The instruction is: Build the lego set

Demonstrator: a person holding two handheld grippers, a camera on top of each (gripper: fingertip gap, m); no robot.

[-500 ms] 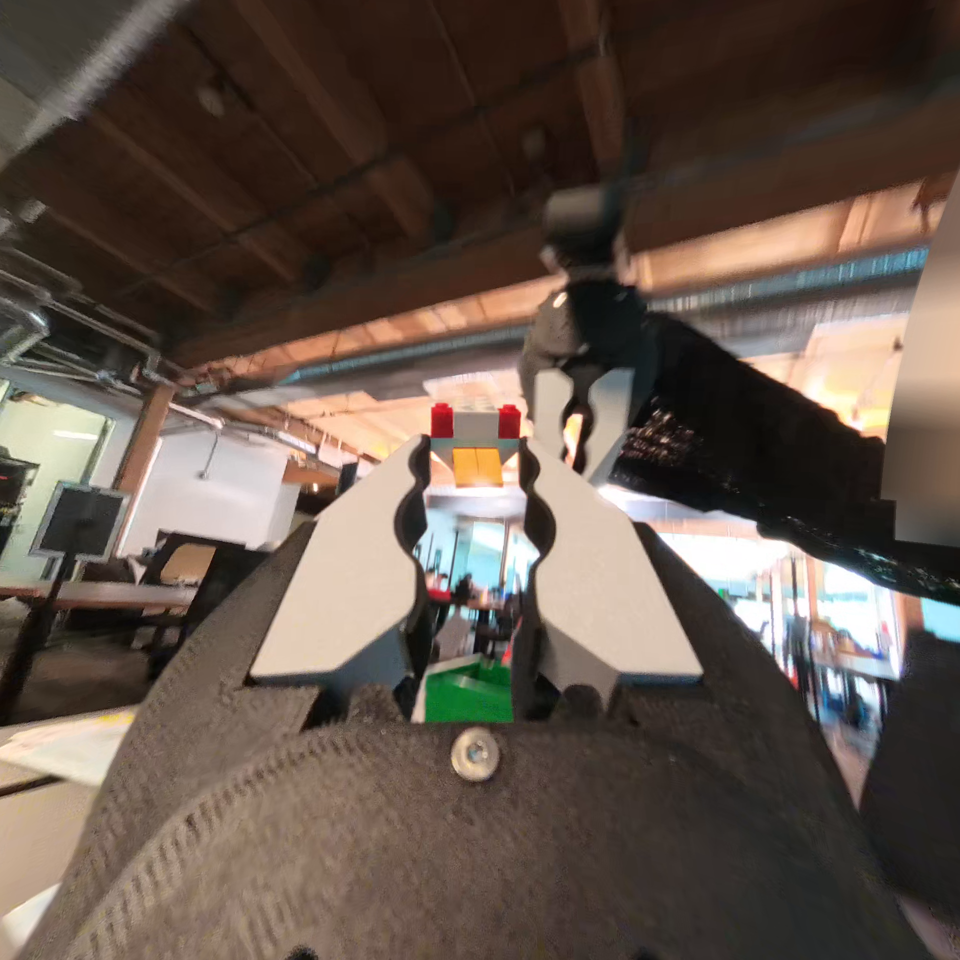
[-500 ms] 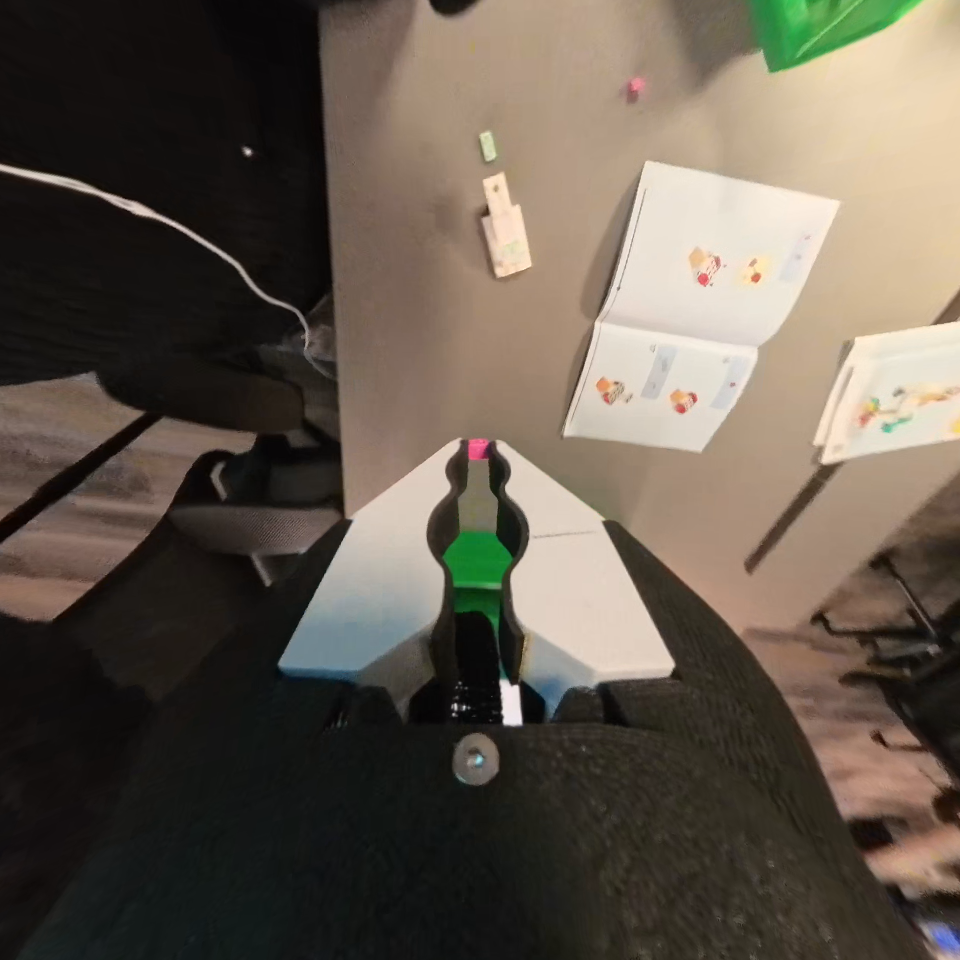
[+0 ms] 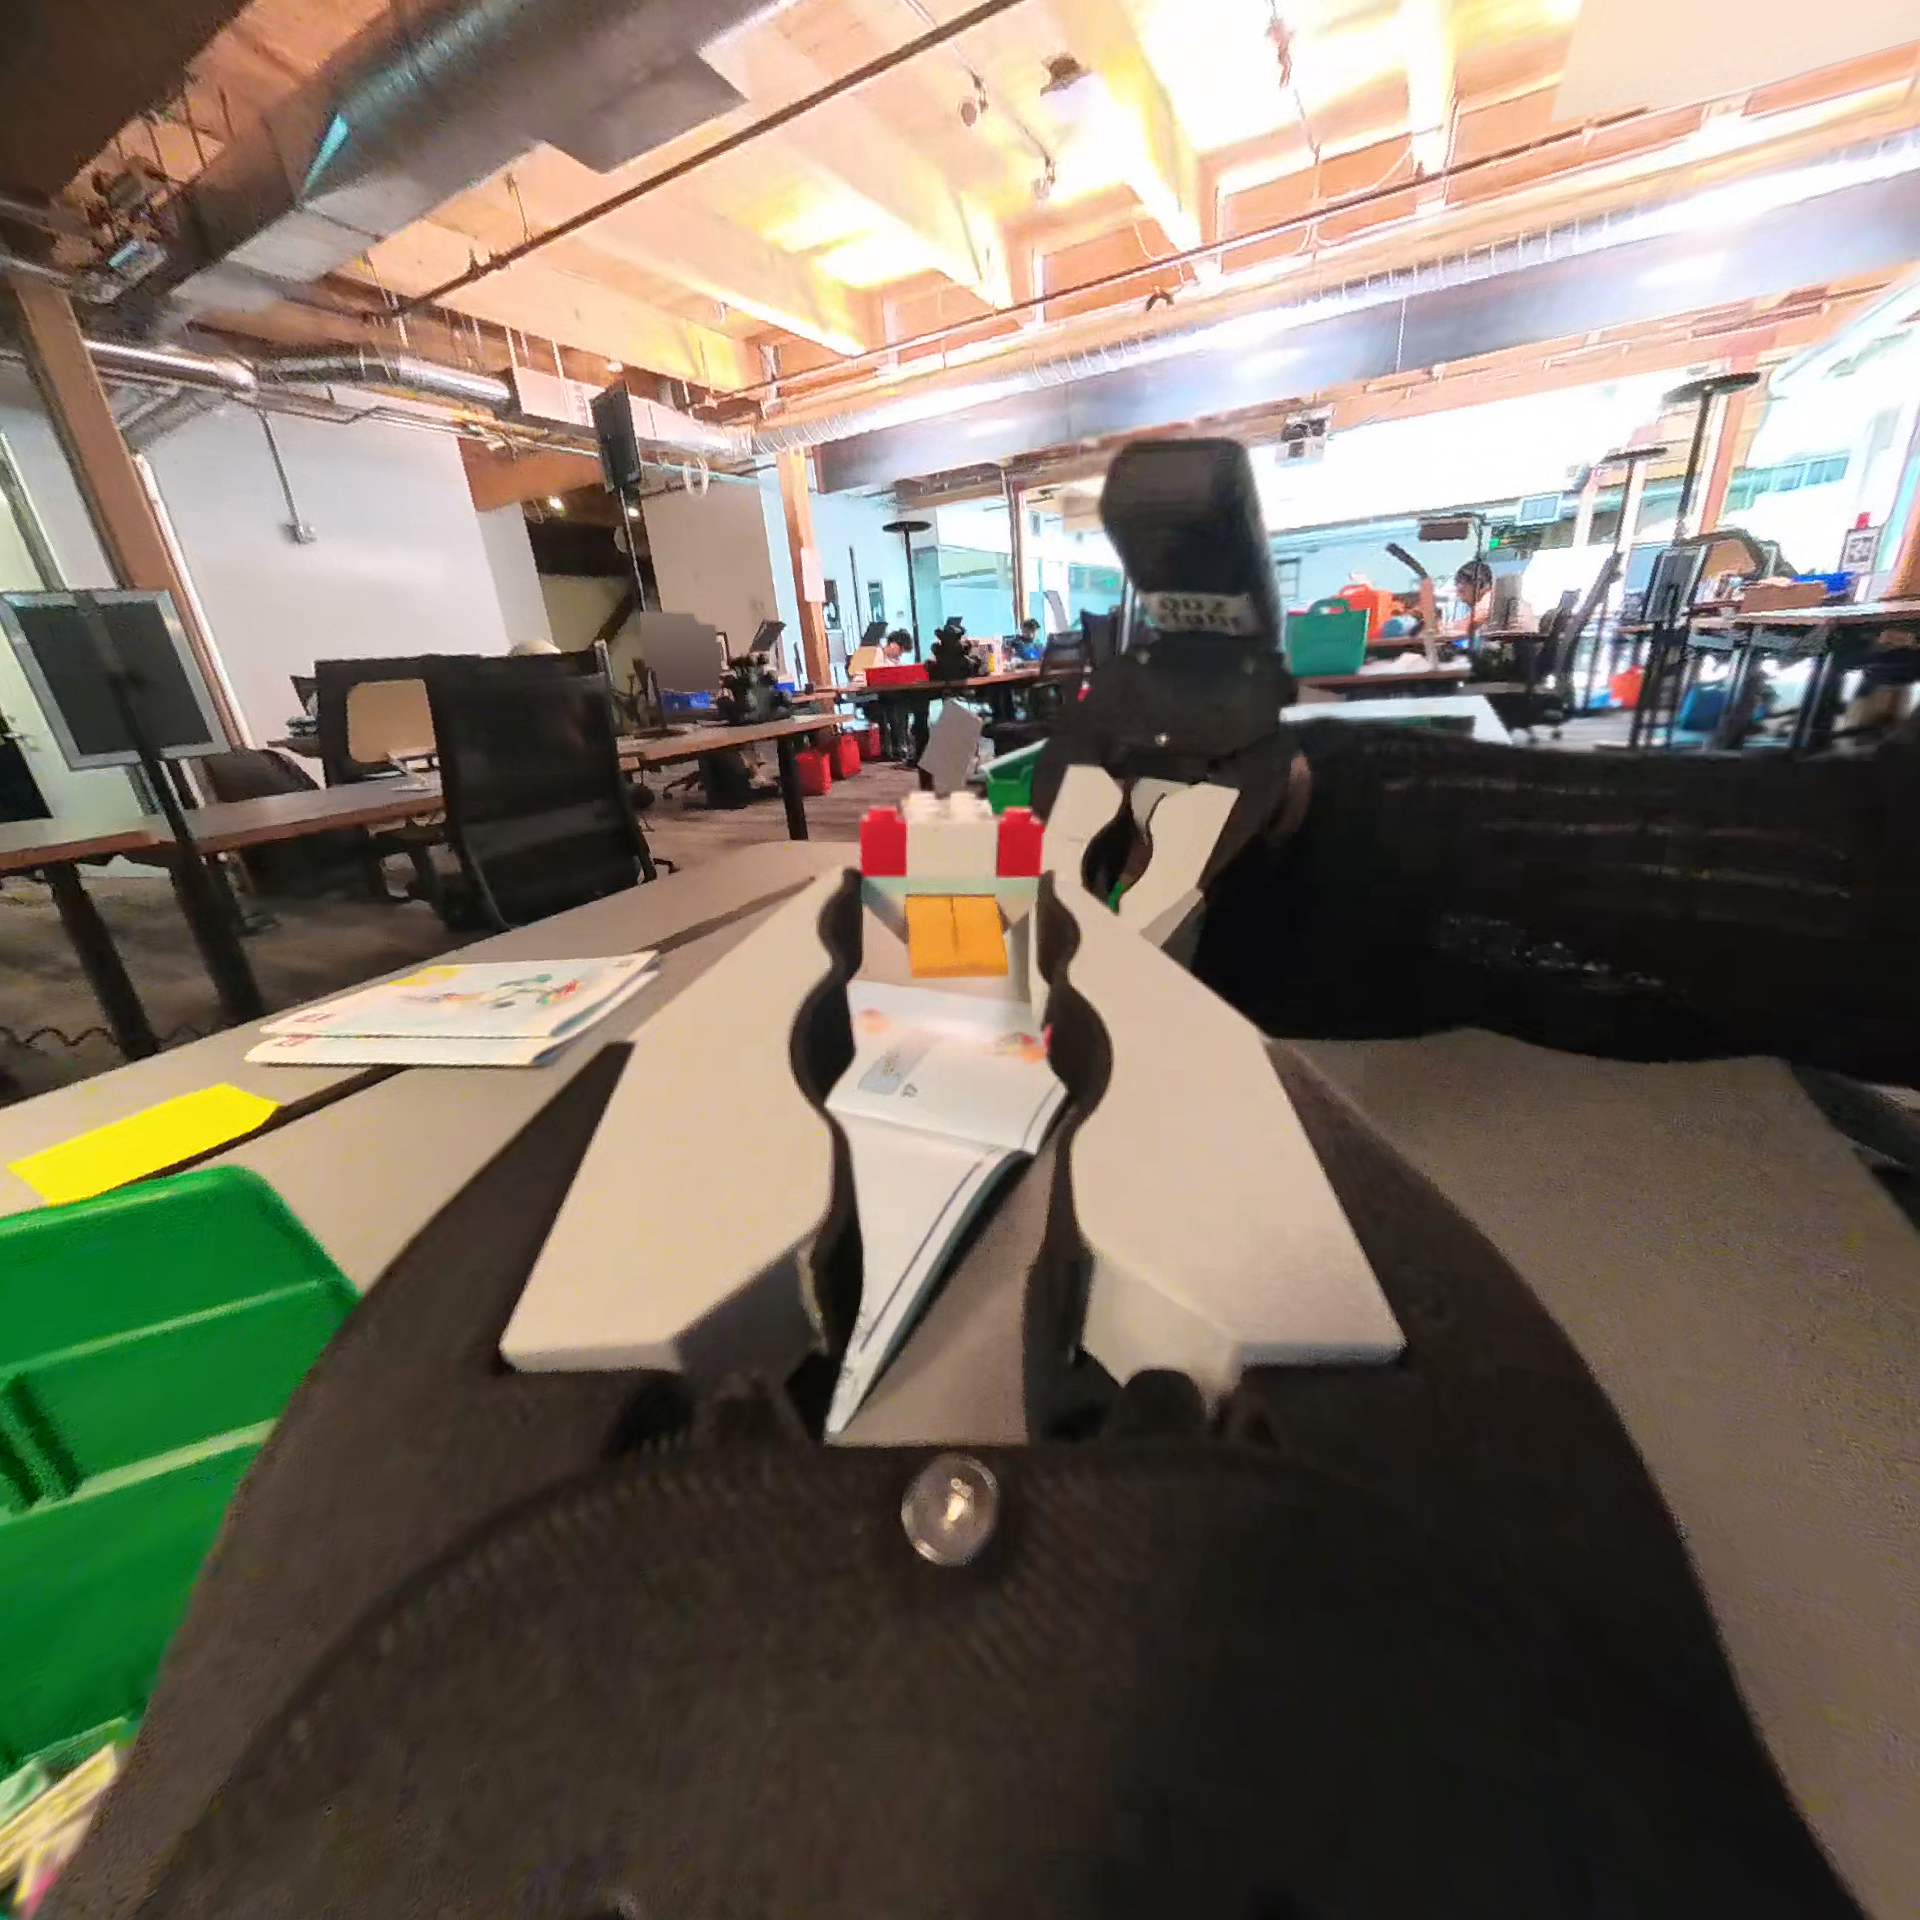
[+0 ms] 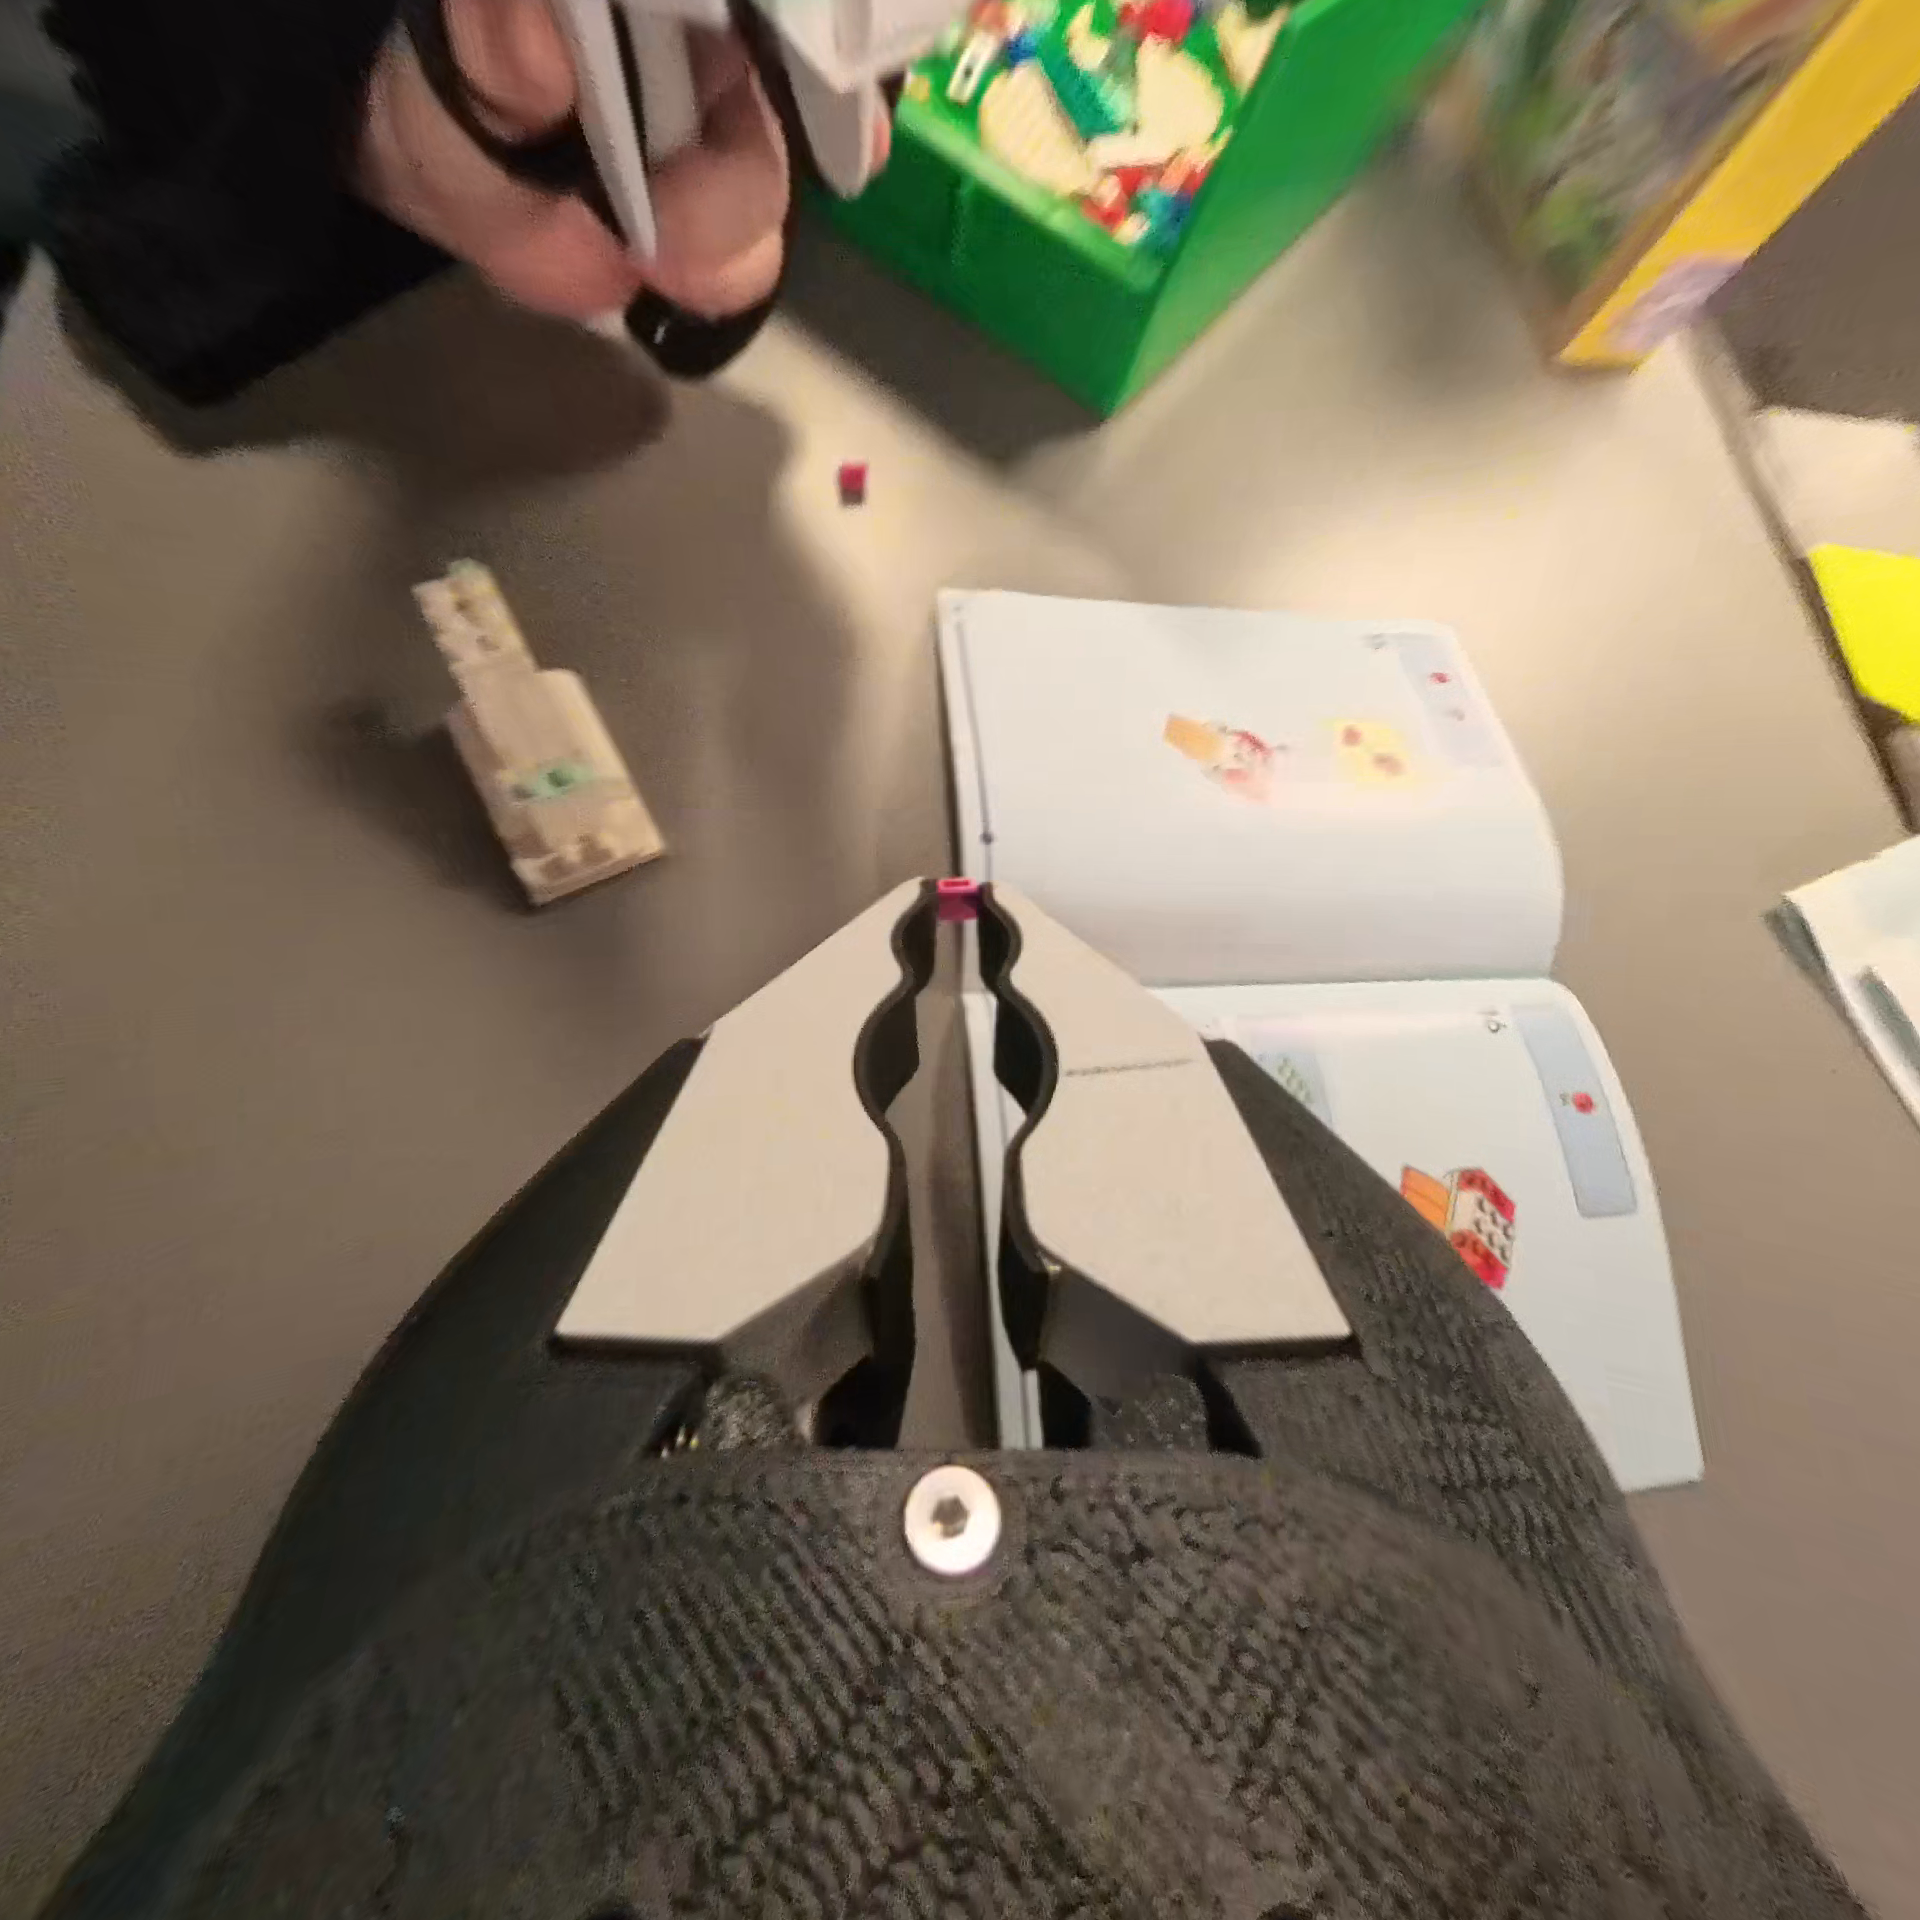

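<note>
Holding two bits at once here, so grip mattered; the left gripper (image 3: 951, 894) was clamped on a small lego assembly (image 3: 951, 883), white body with a red brick on each side and an orange sloped piece in front, pinched right at the fingertips and held up above the table (image 3: 1558, 1195); the right gripper (image 4: 957, 896) was closed on a tiny magenta brick (image 4: 957, 898), again only at the very tip, hovering over the edge of the open instruction booklet (image 4: 1247, 790).

Both looked light, stiff and slick plastic to me, so weight wasn't the worry, slipping and twisting was; the magenta one was so small it could pop out or rotate if squeezed off-centre; I'd have kept the pads on its flat side walls and left the studs free. The assembly seemed best held by its lower flat flanks, since pushing on the red side bricks might snap them off.

Also on the table: a tan lego figure (image 4: 530, 748) lying flat, a loose magenta brick (image 4: 852, 483) near the green parts bin (image 4: 1164, 312), well apart from both.
</note>
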